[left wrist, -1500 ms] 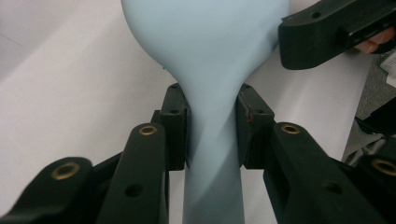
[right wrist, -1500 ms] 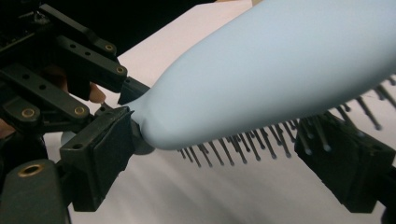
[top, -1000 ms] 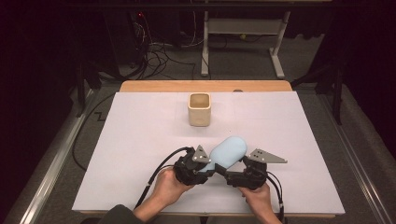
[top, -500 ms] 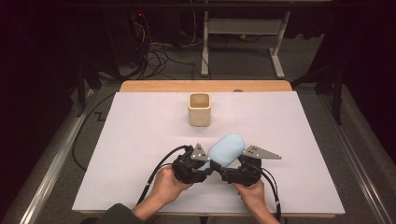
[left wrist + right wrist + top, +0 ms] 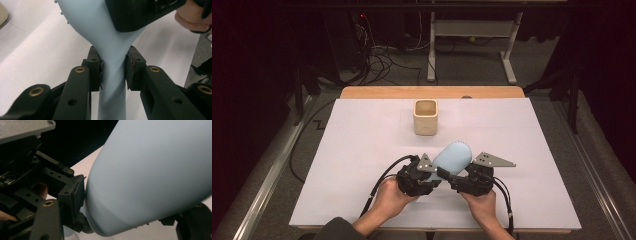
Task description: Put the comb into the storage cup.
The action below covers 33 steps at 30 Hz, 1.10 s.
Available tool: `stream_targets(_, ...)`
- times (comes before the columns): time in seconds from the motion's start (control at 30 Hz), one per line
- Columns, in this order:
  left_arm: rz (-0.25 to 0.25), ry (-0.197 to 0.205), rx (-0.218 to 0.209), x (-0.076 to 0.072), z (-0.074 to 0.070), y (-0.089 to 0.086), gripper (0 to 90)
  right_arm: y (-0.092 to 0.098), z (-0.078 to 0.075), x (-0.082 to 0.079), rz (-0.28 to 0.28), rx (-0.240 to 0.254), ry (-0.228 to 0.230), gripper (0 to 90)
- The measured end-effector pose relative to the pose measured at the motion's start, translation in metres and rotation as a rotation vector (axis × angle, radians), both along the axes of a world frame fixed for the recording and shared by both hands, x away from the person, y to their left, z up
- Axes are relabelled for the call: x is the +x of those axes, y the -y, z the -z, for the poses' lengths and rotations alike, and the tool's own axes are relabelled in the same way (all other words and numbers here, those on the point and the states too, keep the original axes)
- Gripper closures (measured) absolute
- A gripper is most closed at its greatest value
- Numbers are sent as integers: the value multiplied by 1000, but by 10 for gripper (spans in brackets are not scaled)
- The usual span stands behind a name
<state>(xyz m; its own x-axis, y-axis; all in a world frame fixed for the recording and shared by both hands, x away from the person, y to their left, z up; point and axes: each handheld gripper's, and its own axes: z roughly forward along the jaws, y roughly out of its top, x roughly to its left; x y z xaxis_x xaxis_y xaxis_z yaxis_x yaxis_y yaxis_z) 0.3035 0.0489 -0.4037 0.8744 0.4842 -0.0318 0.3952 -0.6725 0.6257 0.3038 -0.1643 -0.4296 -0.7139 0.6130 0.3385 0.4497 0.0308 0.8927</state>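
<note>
Looked through all three views and honestly there's nothing readable anywhere. No text, label, brand, number or sign that I can make out on anything.
</note>
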Motion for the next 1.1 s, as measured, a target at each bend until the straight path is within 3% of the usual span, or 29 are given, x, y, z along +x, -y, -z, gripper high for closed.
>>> stream_targets(0.5, -14, 4, -12, -1, -8, -14, 688, -7, -21, 8, -138, 40, -39, 537)
stream_targets(0.8, -16, 25, -21, -4, -10, -20, 677, -12, -27, 10, -163, 29, -58, 557)
stream_targets(1.0, -30, 45, -43, -5, -12, -28, 556, -15, -31, 12, -172, -1, -64, 556)
stream_targets(1.1, -42, 36, -63, -4, -11, -34, 505, -15, -32, 12, -174, -8, -67, 556)
